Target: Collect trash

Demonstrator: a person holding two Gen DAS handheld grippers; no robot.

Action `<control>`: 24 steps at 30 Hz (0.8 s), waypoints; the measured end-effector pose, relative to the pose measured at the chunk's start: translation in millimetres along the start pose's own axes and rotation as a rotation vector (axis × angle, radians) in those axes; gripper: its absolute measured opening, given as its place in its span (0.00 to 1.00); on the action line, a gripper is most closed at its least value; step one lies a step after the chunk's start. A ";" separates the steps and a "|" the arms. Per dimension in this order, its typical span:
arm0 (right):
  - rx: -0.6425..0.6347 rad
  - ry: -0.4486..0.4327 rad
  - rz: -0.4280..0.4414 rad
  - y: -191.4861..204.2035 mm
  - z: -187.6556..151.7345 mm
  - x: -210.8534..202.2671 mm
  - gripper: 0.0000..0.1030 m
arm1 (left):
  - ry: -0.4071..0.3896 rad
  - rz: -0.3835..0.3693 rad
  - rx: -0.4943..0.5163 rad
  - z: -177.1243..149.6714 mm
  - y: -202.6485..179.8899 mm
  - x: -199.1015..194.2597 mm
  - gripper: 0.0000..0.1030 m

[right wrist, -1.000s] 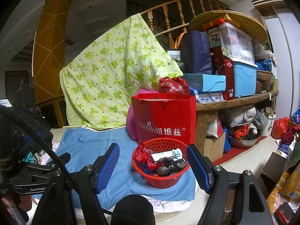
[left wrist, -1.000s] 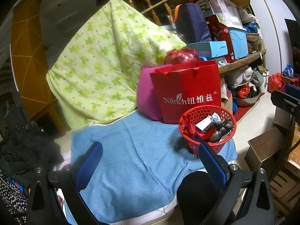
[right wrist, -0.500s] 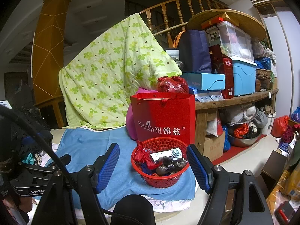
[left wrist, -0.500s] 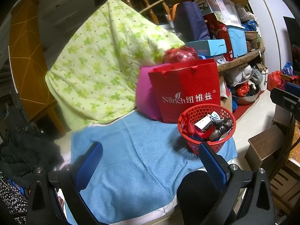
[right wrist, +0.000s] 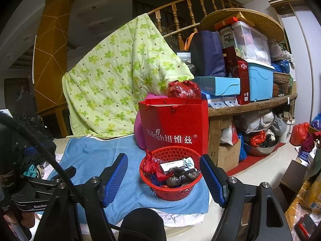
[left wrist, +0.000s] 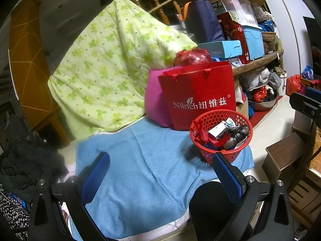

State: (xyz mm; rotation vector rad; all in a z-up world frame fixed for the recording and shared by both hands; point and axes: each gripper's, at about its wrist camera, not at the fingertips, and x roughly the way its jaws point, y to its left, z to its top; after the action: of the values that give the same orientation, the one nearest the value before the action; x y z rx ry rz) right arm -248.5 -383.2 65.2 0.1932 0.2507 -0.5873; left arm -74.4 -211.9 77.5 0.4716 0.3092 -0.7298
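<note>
the red basket [right wrist: 170,177] sits on the blue cloth [left wrist: 144,172], at the cloth's right edge, at about 6 o'clock from the red bag [right wrist: 174,124] and just in front of it. it holds trash [right wrist: 177,172]: a white packet, dark crumpled wrappers, red scraps. in the left wrist view the basket lies at 2 o'clock from the left gripper [left wrist: 160,172], whose jaws stand wide apart and empty over bare cloth. the right gripper [right wrist: 163,178] is also spread wide and empty, with the basket ahead between its pads, untouched. no loose trash shows on the cloth, so collecting looks nearly or fully done; at most, moving the basket remains.
</note>
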 end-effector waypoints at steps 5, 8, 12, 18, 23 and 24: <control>0.001 0.001 0.000 0.0 0.7 0.2 0.75 | 0.001 -0.003 0.000 -1.1 0.5 -0.2 0.98; 0.002 0.000 -0.002 0.4 -0.4 0.1 0.75 | 0.001 -0.003 0.002 0.3 0.0 0.8 0.98; 0.003 -0.001 -0.002 0.9 -0.9 -0.5 0.75 | 0.004 -0.006 0.002 -3.0 2.0 1.4 0.98; 0.005 0.001 -0.002 0.6 -0.6 0.1 0.75 | 0.006 -0.010 0.003 -3.7 2.7 3.3 0.98; 0.004 0.001 -0.002 1.2 -1.2 0.7 0.75 | 0.009 -0.013 0.002 -6.6 4.0 4.8 0.98; 0.004 0.001 -0.002 1.9 -2.1 1.2 0.75 | 0.009 -0.014 0.002 -6.6 4.0 4.9 0.98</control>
State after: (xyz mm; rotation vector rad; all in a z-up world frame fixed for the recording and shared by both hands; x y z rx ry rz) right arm -246.8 -381.8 63.0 0.1971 0.2506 -0.5894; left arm -68.9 -208.8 71.1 0.4753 0.3208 -0.7420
